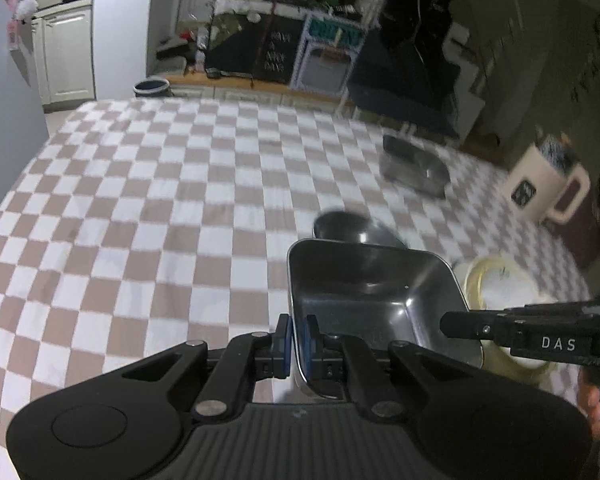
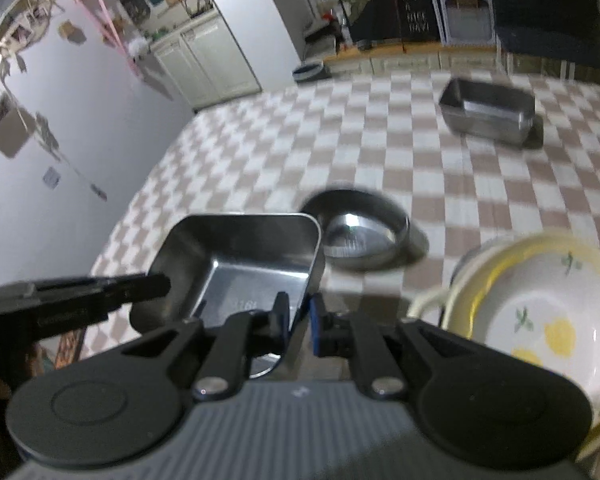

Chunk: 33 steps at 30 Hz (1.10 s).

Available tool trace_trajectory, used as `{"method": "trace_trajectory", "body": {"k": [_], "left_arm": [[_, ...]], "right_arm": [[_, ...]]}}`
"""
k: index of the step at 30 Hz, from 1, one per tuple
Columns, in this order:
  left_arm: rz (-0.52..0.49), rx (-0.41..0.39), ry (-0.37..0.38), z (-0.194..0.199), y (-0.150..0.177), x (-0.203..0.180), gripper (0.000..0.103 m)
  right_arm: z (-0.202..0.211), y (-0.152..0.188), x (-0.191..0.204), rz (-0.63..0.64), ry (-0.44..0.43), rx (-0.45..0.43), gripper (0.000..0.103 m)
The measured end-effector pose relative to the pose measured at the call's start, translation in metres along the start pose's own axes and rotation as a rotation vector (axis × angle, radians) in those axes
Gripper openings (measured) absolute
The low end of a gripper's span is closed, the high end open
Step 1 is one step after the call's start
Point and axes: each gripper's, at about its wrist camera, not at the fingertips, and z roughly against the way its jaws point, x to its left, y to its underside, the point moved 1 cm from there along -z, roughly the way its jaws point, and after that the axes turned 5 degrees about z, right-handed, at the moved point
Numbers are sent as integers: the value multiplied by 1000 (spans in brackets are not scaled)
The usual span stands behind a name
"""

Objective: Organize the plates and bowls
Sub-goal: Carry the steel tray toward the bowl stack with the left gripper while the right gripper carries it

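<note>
Checkered tablecloth; both fingers narrow, pinching opposite rims of upright rectangular steel tray, long axis pointing away.

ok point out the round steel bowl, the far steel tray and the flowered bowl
round steel bowl (image 2: pixel 356 236), right wrist view, on its shiny inner bottom
far steel tray (image 2: pixel 488 114), right wrist view, on its near side wall
flowered bowl (image 2: pixel 540 300), right wrist view, on its white inside

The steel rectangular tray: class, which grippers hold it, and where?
Both. The left gripper pinches the rectangular steel tray by its near-left rim; the right gripper pinches its near-right rim.
</note>
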Motion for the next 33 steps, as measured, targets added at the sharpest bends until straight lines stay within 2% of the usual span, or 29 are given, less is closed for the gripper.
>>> {"method": "trace_trajectory", "body": {"k": [4, 10, 23, 33], "left_arm": [[-79, 64, -19, -16, 15, -7, 6], [-121, 128, -46, -35, 26, -5, 6], [-153, 157, -77, -57, 20, 0, 6], [-139, 137, -72, -59, 14, 2, 6]], "right_arm": [[-14, 15, 0, 16, 31, 76, 13], [-33, 28, 1, 41, 63, 148, 12], [-52, 19, 3, 50, 90, 162, 13], [-60, 14, 2, 52, 98, 142, 12]]}}
